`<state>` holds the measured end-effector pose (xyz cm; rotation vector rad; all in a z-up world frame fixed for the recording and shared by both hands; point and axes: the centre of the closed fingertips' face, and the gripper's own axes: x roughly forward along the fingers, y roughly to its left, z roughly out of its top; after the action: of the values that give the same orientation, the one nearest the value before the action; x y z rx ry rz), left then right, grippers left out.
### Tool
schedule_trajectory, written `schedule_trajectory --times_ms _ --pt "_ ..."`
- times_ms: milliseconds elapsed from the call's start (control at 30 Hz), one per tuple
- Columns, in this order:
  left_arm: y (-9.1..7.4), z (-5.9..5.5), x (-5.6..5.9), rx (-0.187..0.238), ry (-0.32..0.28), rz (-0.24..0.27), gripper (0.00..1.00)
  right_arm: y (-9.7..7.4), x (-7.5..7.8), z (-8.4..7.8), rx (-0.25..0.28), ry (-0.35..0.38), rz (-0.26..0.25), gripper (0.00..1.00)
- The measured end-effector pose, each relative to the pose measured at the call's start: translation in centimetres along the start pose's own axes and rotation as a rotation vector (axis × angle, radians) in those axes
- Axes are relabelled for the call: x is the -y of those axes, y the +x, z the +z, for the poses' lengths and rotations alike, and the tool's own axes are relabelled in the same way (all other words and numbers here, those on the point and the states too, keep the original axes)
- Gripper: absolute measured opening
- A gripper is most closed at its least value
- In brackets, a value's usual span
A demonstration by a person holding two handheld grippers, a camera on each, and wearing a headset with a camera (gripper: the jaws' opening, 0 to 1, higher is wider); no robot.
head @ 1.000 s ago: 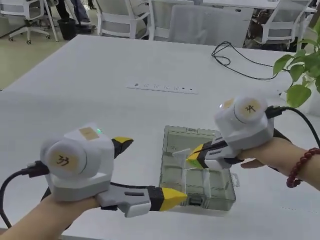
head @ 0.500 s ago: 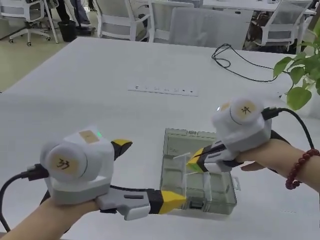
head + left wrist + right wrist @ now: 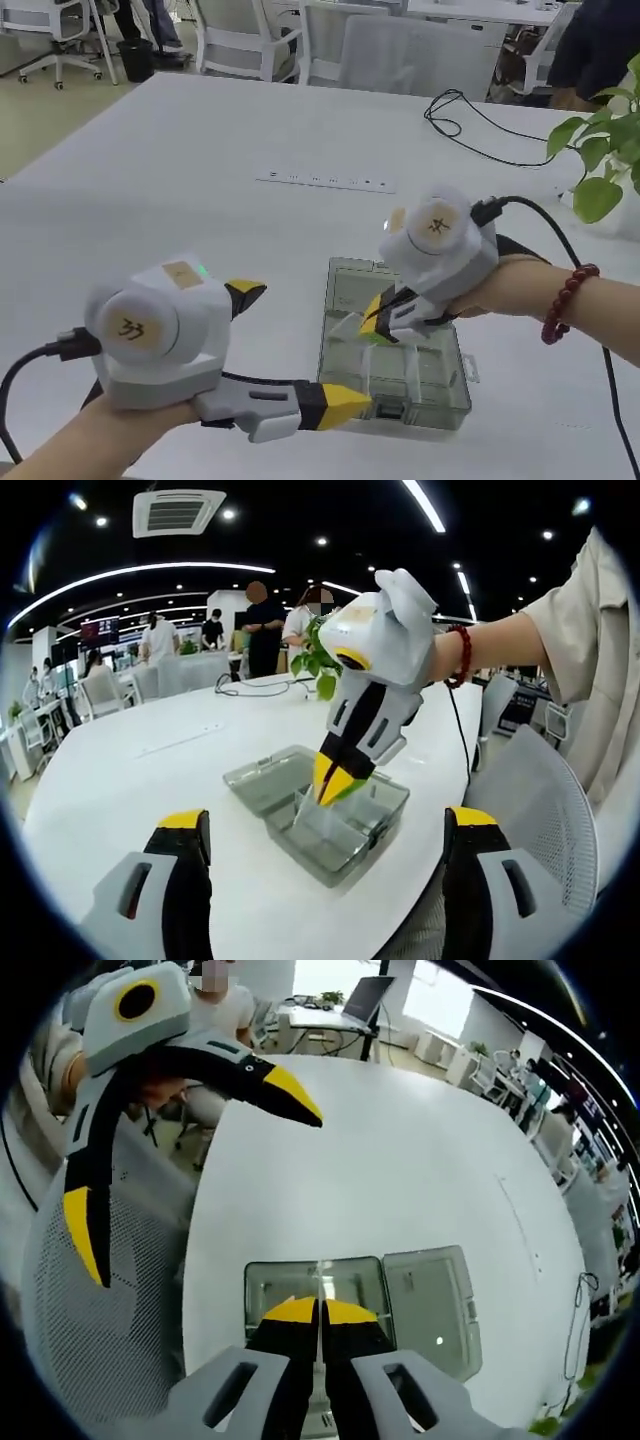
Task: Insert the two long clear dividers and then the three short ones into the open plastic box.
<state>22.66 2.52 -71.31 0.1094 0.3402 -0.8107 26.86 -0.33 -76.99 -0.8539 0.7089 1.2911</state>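
So the right tool (image 3: 375,322) has its jaws pinched tight on a clear divider (image 3: 347,325), which looks edge-on in the right gripper view. It's holding it over the left part of the open plastic box (image 3: 400,414). The divider's tilted, with its lower end down inside the tray, and I can't tell if it's touching the bottom. The box sits on the white counter (image 3: 200,170) with its lid (image 3: 385,280) folded flat on the far side. The left tool (image 3: 300,345) is spread wide with nothing in it, hovering just beside the box's near-left corner, one yellow tip right by the front wall. Farther back on the counter there's a power strip (image 3: 325,178) and a black cable (image 3: 470,125), plus a green plant (image 3: 600,150) off to the right.
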Motion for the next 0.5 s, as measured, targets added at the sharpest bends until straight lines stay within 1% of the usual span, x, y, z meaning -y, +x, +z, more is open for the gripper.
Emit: schedule_trajectory --times_ms 33,67,133,233,300,367,500 --pt "0.0 0.0 0.0 0.001 -0.002 0.0 0.99 0.1 -0.1 0.2 0.001 0.001 0.004 0.02" --pt "0.0 0.0 0.0 0.001 -0.006 -0.001 0.99 0.2 0.0 0.2 -0.01 -0.022 0.006 0.02" --pt "0.1 -0.1 0.0 -0.002 -0.004 -0.002 0.99 0.5 -0.2 0.3 -0.011 -0.05 0.013 0.02" --pt "0.1 -0.1 0.1 -0.005 -0.001 -0.001 0.99 0.8 0.0 0.2 -0.015 -0.054 0.024 0.02" --pt "0.2 0.0 0.0 0.0 -0.002 0.002 0.99 1.2 -0.1 0.1 -0.02 -0.068 0.038 0.02" --pt "0.2 0.2 0.0 0.017 -0.004 0.008 0.99 1.5 -0.1 0.0 -0.025 -0.08 0.051 0.02" --pt "0.3 0.2 -0.1 0.017 -0.002 0.013 0.99 2.2 -0.3 -0.3 -0.034 -0.11 0.076 0.02"
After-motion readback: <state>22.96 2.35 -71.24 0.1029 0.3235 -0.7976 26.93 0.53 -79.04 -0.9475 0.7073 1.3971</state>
